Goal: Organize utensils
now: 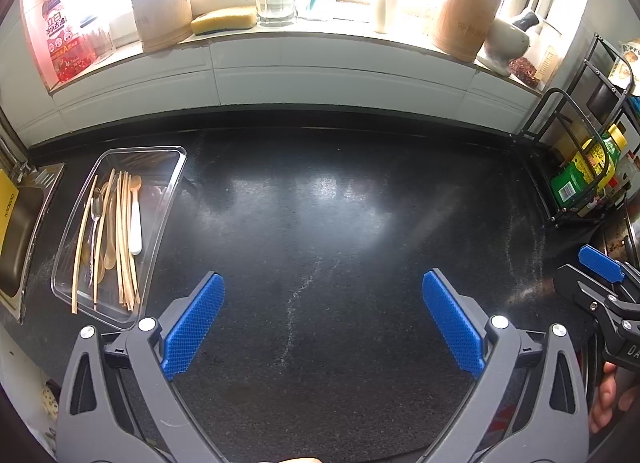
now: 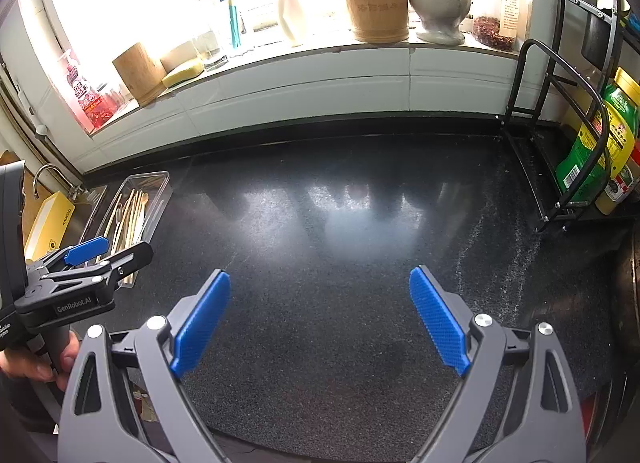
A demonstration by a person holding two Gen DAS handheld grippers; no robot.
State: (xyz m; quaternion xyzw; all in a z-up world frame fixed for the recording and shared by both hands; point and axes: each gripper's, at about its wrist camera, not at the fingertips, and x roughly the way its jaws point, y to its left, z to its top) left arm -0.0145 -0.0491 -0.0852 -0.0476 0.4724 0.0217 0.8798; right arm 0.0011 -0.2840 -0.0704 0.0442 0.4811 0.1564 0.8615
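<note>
Both grippers (image 1: 323, 319) (image 2: 320, 319) gape empty right of the tray (image 1: 168, 199). Its chopsticks (image 1: 124, 239) look light, stiff, probably slippery; pinch mid-shaft.

Both grippers spread wide, nothing between the pads.

We see the left gripper (image 1: 323, 295) with its blue pads (image 1: 196, 323) far apart and tilted outward. The right gripper (image 2: 320, 295) is splayed the same way. A hand (image 2: 36, 363) grips the left handle; fingers (image 1: 608, 399) wrap the right handle. The two sit side by side.
</note>
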